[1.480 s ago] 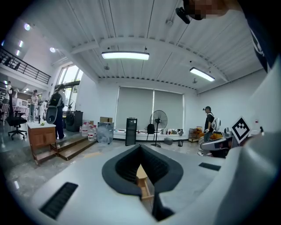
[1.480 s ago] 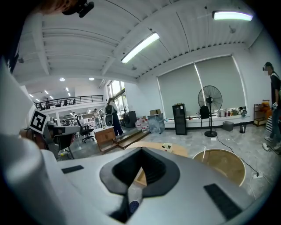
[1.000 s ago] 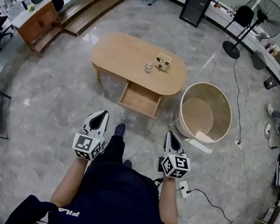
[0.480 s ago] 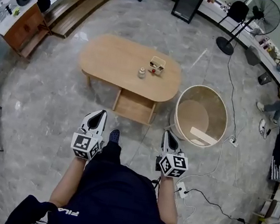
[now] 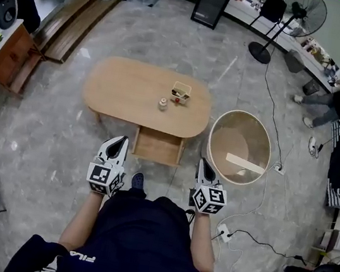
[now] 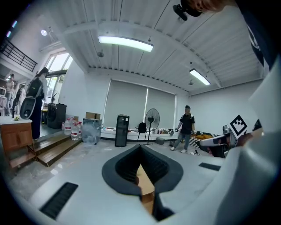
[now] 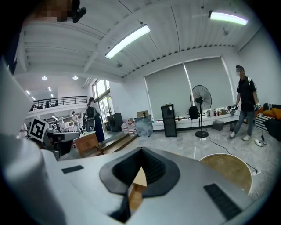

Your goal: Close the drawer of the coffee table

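Facing coffee table [image 5: 126, 90] w/ drawer [image 5: 157, 147] open — left gripper [image 5: 123, 139] & right gripper [image 5: 204, 164] fingers together, empty.

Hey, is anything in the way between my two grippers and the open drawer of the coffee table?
Nothing visible. Only bare floor lies between the left gripper, the right gripper and the open drawer, whose front faces them. The round tub stands off to the right, clear of that path.
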Motion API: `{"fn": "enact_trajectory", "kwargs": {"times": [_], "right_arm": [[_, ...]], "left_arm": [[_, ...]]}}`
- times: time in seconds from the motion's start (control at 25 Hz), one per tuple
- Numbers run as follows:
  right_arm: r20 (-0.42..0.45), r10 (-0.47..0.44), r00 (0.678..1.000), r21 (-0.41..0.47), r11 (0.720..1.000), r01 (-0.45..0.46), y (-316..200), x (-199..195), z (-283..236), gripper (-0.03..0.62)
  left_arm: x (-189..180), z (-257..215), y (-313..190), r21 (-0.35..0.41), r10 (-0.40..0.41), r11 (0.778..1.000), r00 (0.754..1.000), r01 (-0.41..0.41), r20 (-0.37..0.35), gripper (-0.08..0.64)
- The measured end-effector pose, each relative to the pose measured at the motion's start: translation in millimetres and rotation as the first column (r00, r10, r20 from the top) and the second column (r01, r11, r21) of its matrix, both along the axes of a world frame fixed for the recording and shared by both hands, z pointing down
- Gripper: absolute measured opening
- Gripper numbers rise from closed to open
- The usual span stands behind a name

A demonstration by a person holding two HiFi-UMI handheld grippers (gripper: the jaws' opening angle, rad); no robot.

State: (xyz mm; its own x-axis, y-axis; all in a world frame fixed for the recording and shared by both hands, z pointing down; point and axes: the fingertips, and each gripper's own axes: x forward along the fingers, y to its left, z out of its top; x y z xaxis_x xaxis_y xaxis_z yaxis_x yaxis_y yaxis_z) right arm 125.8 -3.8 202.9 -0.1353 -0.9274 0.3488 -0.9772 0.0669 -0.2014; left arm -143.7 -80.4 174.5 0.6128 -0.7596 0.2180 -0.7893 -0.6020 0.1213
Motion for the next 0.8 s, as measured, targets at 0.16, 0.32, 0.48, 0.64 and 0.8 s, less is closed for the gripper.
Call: {"fn": "enact_trajectory", "kwargs": {"times": [0.16, 0.32, 0.48, 0.64, 0.8], "right_arm": [[-0.038, -0.004, 0.999, 0.015, 1.0, 0.004, -16, -1, -6, 0.026], [-0.037, -0.012, 0.999, 0.003, 1.0, 0.012, -26, 8, 0, 0.026], [-0.031, -0.04, 0.999, -0.014, 0.999, 0.039, -32, 15, 6, 0.026], [-0.036, -0.083, 0.996, -0.007, 0.997, 0.083, -37, 25, -1, 0.026], [-0.018, -0.109, 0.994, -0.015, 0.994, 0.108, -33, 39, 3, 0.026]], "left_arm": [[3, 3, -24, -0.015, 0.02, 1.0, 1.0, -0.02, 0.002, 0.025], [16, 0, -37, -0.009, 0.028, 1.0, 0.999, -0.028, 0.017, 0.025], [27, 6, -39, -0.031, 0.006, 0.999, 1.0, -0.005, 0.017, 0.025], [45, 6, -33, -0.045, -0.001, 0.999, 1.0, 0.001, 0.016, 0.025], [63, 8, -27, -0.047, -0.028, 0.998, 0.999, 0.029, 0.027, 0.025]]}}
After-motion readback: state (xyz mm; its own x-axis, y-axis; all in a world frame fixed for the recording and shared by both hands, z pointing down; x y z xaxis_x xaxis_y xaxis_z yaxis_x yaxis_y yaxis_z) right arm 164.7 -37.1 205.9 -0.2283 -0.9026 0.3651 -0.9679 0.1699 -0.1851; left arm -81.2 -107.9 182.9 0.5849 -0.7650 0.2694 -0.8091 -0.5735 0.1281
